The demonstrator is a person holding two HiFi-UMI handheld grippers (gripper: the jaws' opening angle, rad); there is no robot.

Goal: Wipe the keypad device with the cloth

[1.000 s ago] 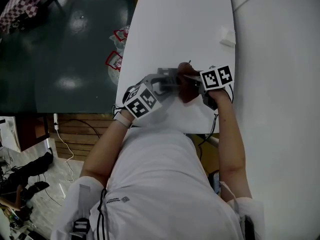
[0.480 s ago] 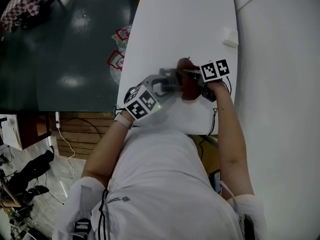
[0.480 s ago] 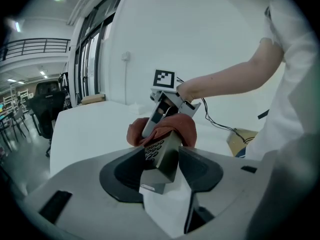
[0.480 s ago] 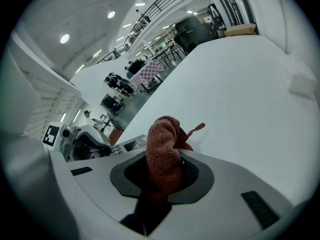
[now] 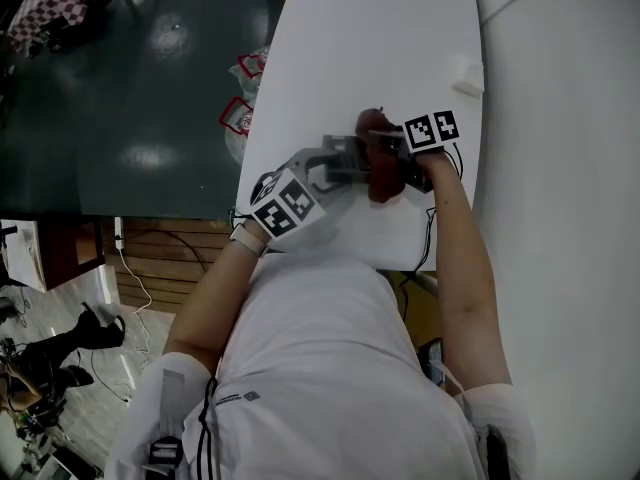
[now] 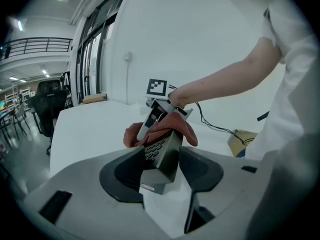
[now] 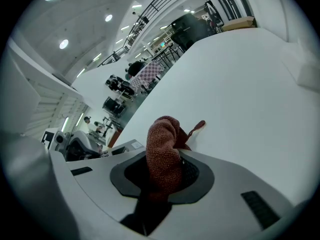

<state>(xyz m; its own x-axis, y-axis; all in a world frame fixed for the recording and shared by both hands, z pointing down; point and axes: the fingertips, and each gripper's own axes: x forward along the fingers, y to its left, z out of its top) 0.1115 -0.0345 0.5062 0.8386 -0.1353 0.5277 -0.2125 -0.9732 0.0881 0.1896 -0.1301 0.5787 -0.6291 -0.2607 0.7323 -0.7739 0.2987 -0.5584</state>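
On the white table [image 5: 360, 38] near its front edge, my left gripper [image 5: 338, 164] is shut on the grey keypad device [image 5: 347, 154]. In the left gripper view the keypad device [image 6: 160, 153] stands tilted between the jaws of my left gripper [image 6: 162, 160], keys facing left. My right gripper [image 5: 388, 154] is shut on a reddish-brown cloth [image 5: 383, 176]. The cloth [image 6: 172, 126] is draped over the device's far end, pressed there by the right gripper [image 6: 156, 113]. In the right gripper view the cloth [image 7: 162, 156] bulges up from my right gripper [image 7: 162, 173] and hides the device.
A small white block [image 5: 467, 73] lies on the table farther off to the right. Red-edged packets [image 5: 238, 116] lie on the dark floor beside the table's left edge. A cable [image 5: 432, 240] hangs from the right gripper over the front edge. A cardboard box [image 6: 239, 141] sits below.
The right gripper and the cloth have slid a little farther along the device, away from me. The left gripper keeps its hold in about the same place.
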